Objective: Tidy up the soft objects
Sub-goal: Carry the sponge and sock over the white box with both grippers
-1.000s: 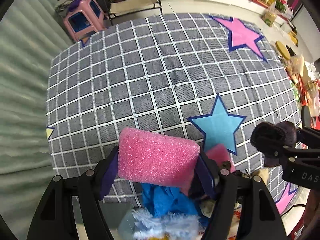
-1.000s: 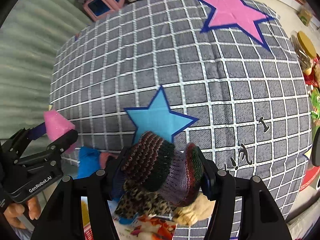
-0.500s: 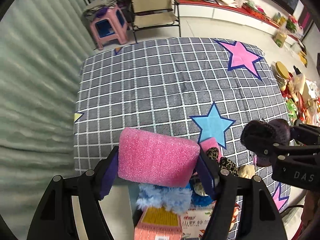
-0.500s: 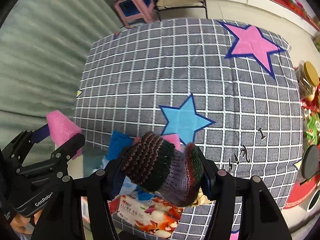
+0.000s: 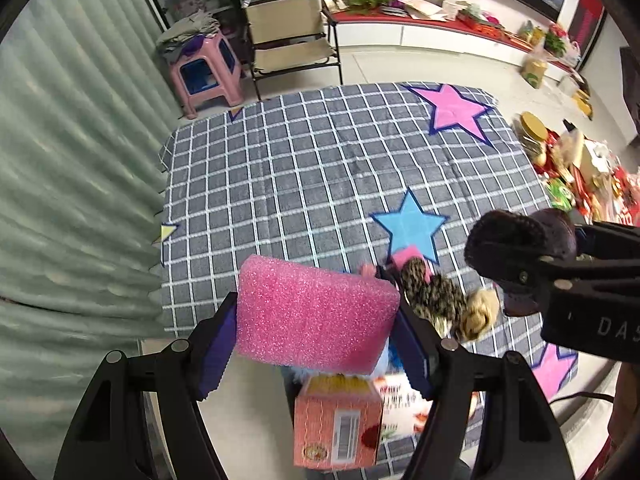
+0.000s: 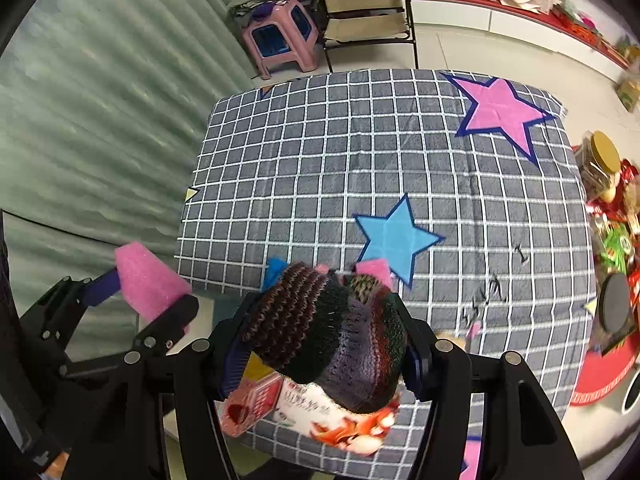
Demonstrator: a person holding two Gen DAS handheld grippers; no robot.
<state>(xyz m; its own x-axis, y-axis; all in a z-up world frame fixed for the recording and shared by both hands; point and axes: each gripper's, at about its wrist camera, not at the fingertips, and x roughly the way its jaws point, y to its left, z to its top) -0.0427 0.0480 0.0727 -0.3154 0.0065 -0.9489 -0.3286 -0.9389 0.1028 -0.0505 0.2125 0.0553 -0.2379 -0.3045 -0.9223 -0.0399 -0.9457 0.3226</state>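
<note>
Now both grippers ride higher above the grey checked quilt (image 5: 320, 184) than a second ago: left gripper (image 5: 316, 320) fingers clamped on pink foam block (image 5: 316, 312), right gripper (image 6: 324, 340) fingers clamped on dark knitted hat (image 6: 332, 332). Both items lifted clear, ready for placing.

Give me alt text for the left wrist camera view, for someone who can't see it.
The left gripper clamps a pink foam block in its jaws above a grey checked bedspread with coloured stars. At right, the right gripper holds a dark knitted item. A printed carton and leopard-print fabric lie below.
</note>
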